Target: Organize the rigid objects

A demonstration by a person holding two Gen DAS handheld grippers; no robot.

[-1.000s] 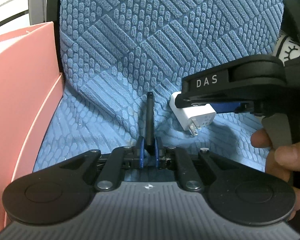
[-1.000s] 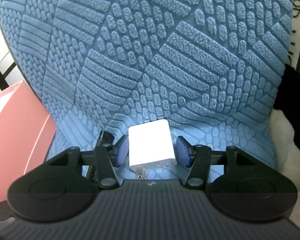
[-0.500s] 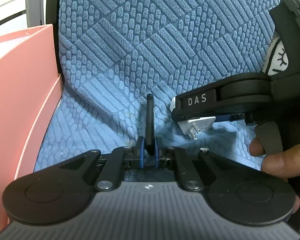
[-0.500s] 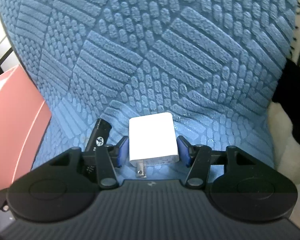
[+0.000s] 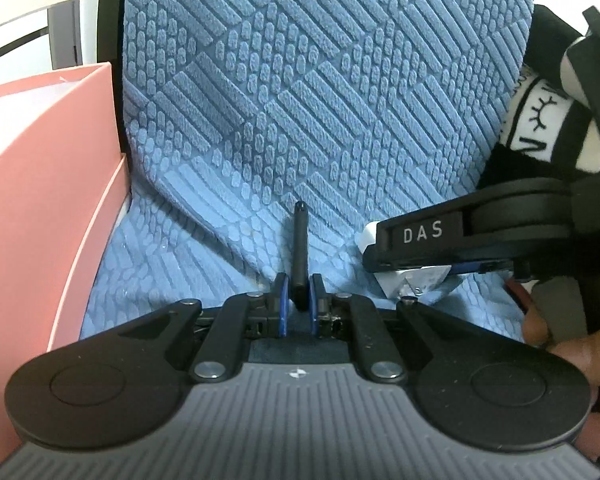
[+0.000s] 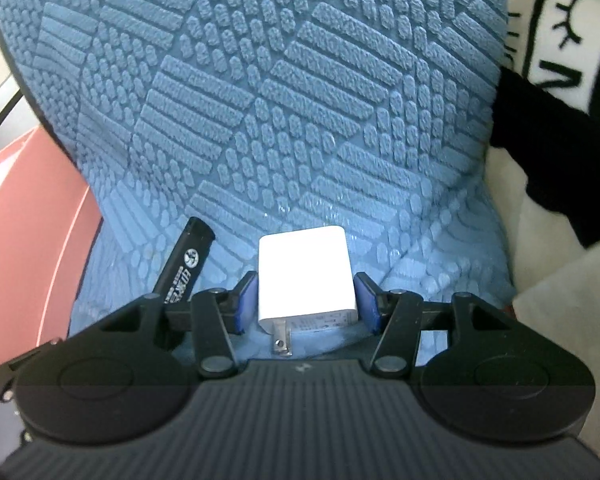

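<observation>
My left gripper [image 5: 298, 300] is shut on a slim black lighter [image 5: 300, 248] that points forward over the blue textured cushion [image 5: 340, 100]. The same lighter [image 6: 186, 264] shows at lower left in the right wrist view. My right gripper [image 6: 307, 300] is shut on a white wall charger [image 6: 306, 276], prongs toward the camera, its blue pads [image 6: 246, 300] against both sides. In the left wrist view the right gripper [image 5: 440, 270] sits at the right, covering most of the charger [image 5: 416, 280].
A pink box [image 5: 40, 200] stands at the left, beside the cushion; it also shows in the right wrist view [image 6: 32, 240]. A black-and-white pillow [image 6: 560, 60] lies at the right. A hand [image 5: 572, 352] holds the right gripper.
The right gripper's pads have closed onto the charger's sides. Both grippers have risen a little with their objects; more of the lighter shows in the right wrist view.
</observation>
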